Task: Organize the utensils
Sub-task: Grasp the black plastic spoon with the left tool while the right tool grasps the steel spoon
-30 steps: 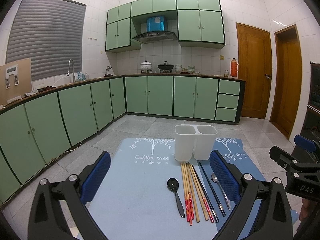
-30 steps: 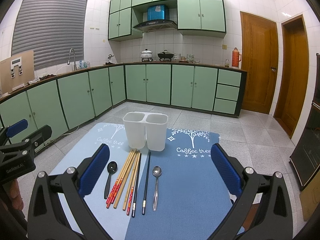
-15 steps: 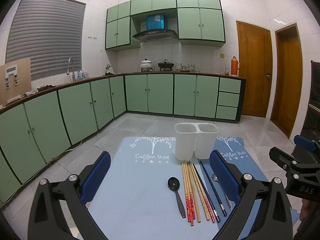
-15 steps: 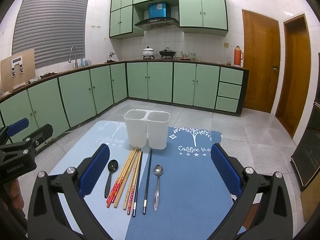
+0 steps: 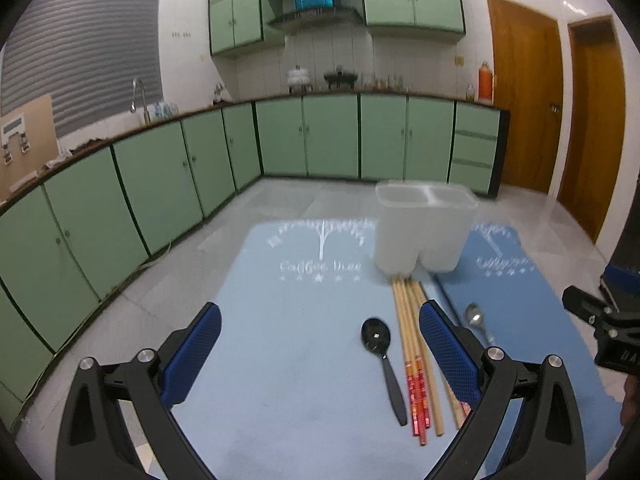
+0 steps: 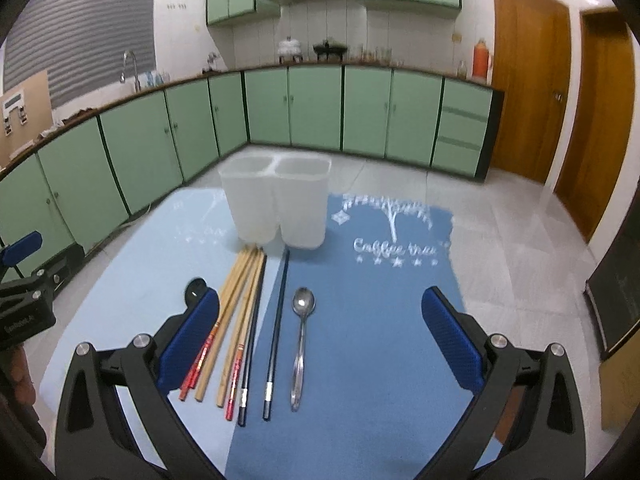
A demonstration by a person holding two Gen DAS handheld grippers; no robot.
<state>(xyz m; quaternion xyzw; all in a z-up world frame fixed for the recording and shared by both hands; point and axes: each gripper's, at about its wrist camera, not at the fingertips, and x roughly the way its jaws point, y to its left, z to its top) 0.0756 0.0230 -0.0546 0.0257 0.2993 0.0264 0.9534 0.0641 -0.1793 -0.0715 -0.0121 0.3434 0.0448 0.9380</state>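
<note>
- Now both grippers hover above the mats, jaws wide and holding nothing: left gripper [image 5: 320, 354], right gripper [image 6: 320, 344].
- White holder [image 6: 276, 204] stands at the mats' far edge, on the seam between light mat [image 5: 280, 360] and dark mat [image 6: 368, 360].
- Just before it lie wooden chopsticks [image 6: 236, 312], black chopsticks [image 6: 278, 320], steel spoon [image 6: 302, 332] and black spoon [image 5: 382, 356], side by side.

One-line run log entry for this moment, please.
left claw: open | right claw: open | silver spoon: on mat | holder: empty
</note>
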